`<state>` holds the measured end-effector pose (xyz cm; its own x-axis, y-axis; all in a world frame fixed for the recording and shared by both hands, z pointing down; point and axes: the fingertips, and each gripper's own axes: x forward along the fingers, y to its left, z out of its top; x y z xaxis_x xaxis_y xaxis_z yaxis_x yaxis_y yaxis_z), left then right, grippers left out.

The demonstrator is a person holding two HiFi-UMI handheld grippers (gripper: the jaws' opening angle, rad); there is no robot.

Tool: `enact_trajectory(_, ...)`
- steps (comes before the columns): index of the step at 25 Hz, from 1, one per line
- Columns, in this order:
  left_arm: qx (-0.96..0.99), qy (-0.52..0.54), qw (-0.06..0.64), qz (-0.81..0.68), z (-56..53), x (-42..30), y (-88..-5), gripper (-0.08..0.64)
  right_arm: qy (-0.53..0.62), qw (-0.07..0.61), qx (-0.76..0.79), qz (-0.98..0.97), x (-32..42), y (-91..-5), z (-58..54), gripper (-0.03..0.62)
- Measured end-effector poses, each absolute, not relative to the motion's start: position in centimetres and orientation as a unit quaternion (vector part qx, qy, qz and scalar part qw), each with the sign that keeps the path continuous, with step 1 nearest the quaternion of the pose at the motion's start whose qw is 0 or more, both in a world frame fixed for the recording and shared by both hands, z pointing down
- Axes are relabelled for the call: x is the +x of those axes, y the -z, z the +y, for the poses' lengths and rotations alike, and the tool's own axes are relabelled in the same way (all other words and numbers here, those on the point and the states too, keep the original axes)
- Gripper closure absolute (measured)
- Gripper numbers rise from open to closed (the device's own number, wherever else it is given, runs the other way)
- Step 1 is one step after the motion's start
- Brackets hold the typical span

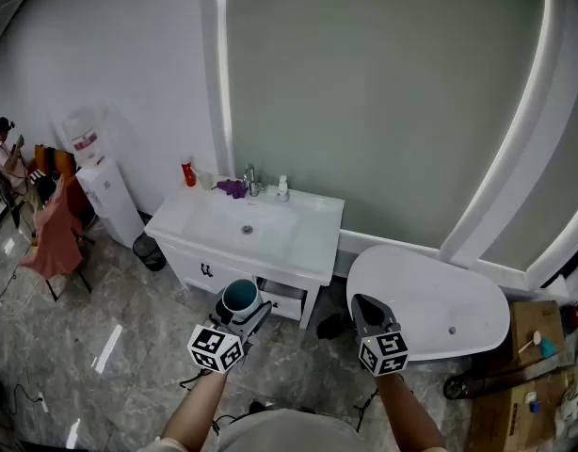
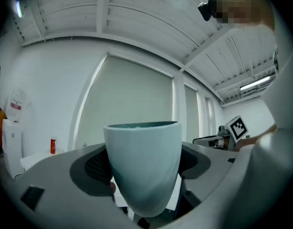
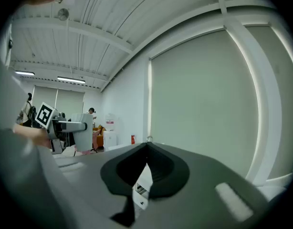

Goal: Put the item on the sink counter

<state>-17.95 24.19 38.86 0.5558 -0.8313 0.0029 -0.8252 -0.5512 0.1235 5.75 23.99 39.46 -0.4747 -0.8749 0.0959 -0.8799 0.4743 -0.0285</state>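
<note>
Progress in the head view stops short of placing: the pale teal, handleless ceramic-looking cup (image 1: pixel 240 296) rides in the left gripper (image 1: pixel 238 314) just in front of the white sink counter (image 1: pixel 313 238). A red bottle (image 1: pixel 187 172), purple cloth (image 1: pixel 232 188) and small white bottle (image 1: pixel 282 189) line the counter's back edge, so its front looks free. The left gripper view shows both jaws clasping the upright cup's sides. In the right gripper view, the right gripper (image 3: pixel 146 149) has its jaws pressed together on nothing.
</note>
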Motion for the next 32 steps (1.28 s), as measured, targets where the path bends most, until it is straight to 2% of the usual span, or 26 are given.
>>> enact_trajectory(17, 0.884, 0.029, 0.061, -0.463, 23.6, -18.7, -39.5, 0.179, -0.037, 0.034, 0.512, -0.858, 4.1, -39.9, 23.3, 0.588)
enact_trajectory(32, 0.898, 0.019, 0.067, -0.435, 21.9, -22.9, -40.8, 0.179, -0.035, 0.044, 0.538, -0.841, -0.6, -41.1, 22.7, 0.586)
